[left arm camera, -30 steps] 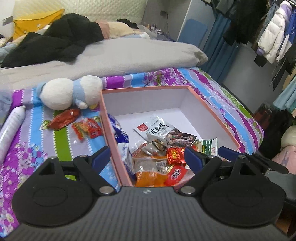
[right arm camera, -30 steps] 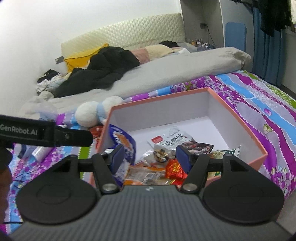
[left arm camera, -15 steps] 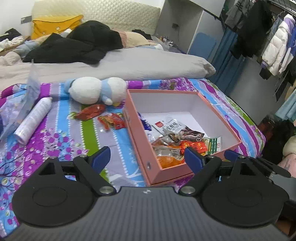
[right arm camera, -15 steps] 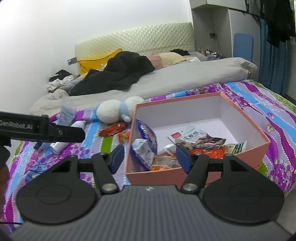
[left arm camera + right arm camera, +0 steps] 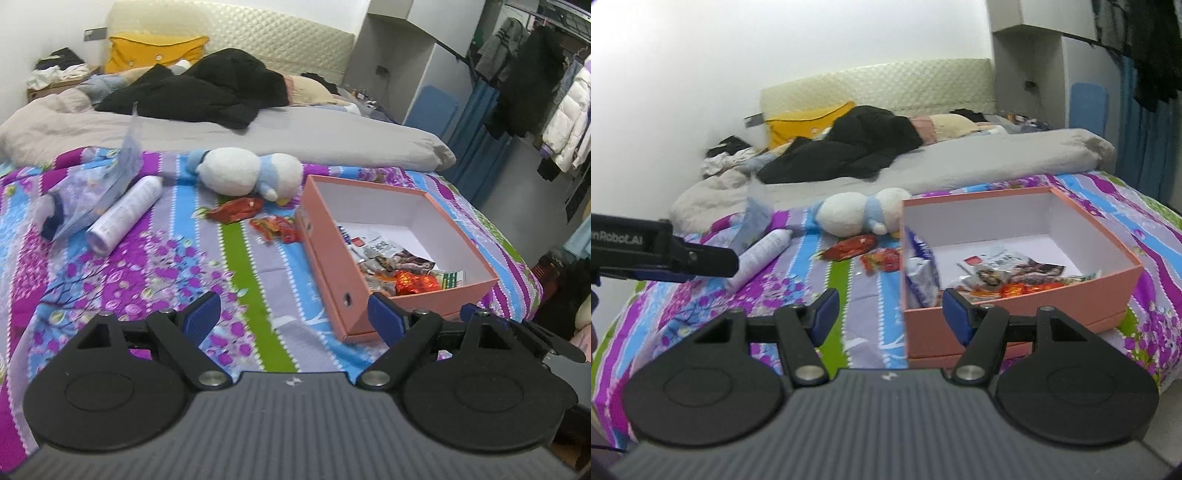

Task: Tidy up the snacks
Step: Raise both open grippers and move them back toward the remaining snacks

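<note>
Two red snack packets [image 5: 258, 218] lie loose on the striped bedspread [image 5: 155, 258] just left of my pink box [image 5: 332, 266], well ahead of both empty, spread claws, left [image 5: 291, 317] and right [image 5: 886, 312], while only my right view shows the blue-and-white bag [image 5: 921, 273] standing inside the box.

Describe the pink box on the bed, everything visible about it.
The pink box is an open, lidless rectangular carton, salmon outside and white inside, apparently cardboard, with a small round hole in one side wall. It sits flat on the striped floral bedspread. Snack packets fill its near end; the far end is bare. Neither gripper touches it.
</note>
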Demonstrator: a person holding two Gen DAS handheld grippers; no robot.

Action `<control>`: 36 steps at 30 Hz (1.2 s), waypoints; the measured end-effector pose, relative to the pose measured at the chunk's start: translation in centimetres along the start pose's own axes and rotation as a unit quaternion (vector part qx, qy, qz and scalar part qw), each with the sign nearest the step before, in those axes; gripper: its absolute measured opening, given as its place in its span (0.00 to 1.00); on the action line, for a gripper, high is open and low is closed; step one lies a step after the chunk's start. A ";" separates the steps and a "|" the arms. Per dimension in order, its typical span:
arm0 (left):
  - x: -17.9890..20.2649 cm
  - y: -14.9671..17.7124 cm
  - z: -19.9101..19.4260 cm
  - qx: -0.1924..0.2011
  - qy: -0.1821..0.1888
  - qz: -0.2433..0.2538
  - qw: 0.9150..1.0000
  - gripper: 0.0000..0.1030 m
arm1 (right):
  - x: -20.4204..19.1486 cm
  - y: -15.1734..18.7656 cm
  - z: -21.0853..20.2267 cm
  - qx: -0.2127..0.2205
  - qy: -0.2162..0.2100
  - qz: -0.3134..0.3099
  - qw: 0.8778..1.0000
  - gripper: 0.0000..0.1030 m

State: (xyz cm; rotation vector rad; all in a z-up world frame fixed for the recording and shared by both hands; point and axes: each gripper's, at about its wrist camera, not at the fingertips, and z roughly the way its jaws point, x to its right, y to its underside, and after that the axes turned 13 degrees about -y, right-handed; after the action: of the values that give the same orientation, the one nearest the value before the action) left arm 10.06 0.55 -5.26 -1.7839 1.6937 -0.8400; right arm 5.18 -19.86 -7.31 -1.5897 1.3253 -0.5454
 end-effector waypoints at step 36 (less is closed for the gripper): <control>-5.9 2.1 7.1 -0.024 -0.028 -0.031 0.999 0.87 | -3.9 3.0 7.0 -0.030 -0.031 -0.030 0.999 0.62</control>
State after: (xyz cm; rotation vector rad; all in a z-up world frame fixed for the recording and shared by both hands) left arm 13.88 6.04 -12.02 -1.8839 1.6431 -0.7746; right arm 8.20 -13.46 -12.13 -1.6865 1.2610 -0.4932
